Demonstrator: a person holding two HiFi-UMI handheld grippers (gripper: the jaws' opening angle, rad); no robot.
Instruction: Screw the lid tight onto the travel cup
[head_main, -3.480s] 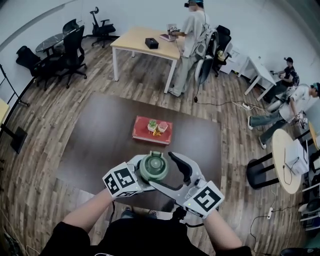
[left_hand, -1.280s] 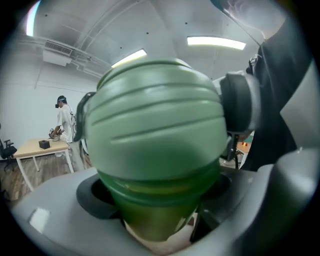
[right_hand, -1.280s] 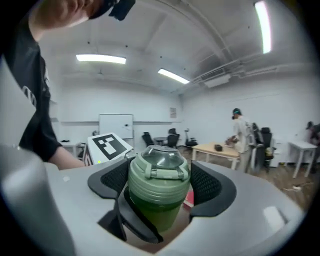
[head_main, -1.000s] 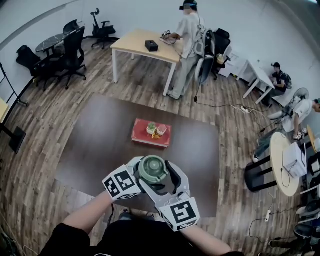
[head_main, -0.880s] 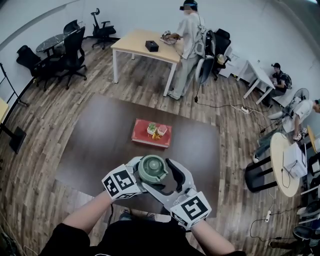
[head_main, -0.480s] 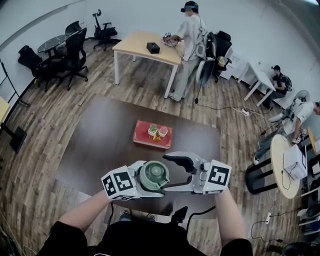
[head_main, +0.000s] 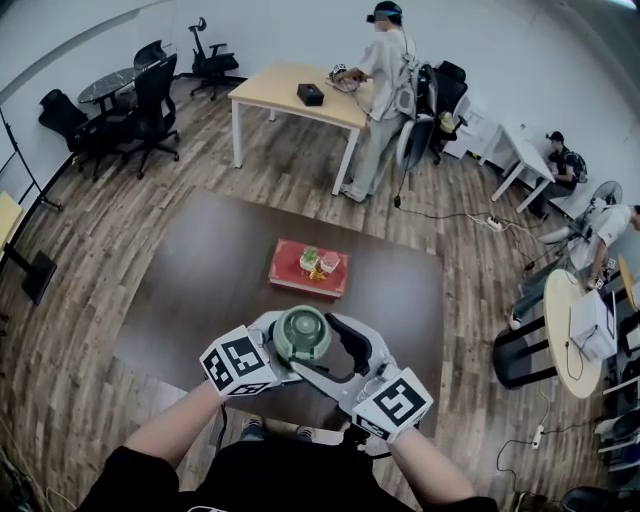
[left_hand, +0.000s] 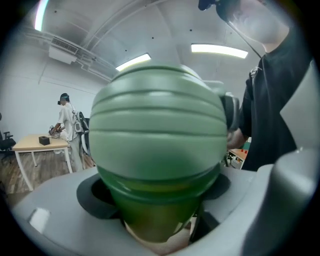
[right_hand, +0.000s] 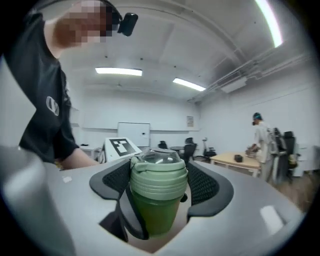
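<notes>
Far left: black office chairs (head_main: 150, 95) on the wood floor, well apart from the work area.

Left gripper (head_main: 285, 350): clenched on the travel cup (left_hand: 155, 210). In the left gripper view the dark green body sits wedged between the two grey jaws and fills most of the frame. Its marker cube (head_main: 238, 362) faces up, just left of the cup.

Cup position: upright, held between both grippers over the near part of the dark table (head_main: 200, 290). Base not visible in the head view. The pale green ribbed lid (head_main: 302, 334) sits on top, with a clear dome at its centre.

Right gripper (head_main: 330, 355): comes in from the lower right, with its marker cube (head_main: 397, 403) close to the person's body. Its jaws have just been closing, with the lid between them. In the right gripper view the black meshed pads (right_hand: 207, 185) lie against the lid's ribbed band on both sides, so it is grasping the lid. The darker cup body hangs below the pads.

Beyond the cup, mid-table: red tray (head_main: 290, 270) holding a few small green and pink items (head_main: 317, 262), too small to identify. Well apart from the cup.

Background: a person (head_main: 385, 90) stands at a light wooden desk (head_main: 280, 90). Far right: a seated person (head_main: 560, 155) by a white desk.
</notes>
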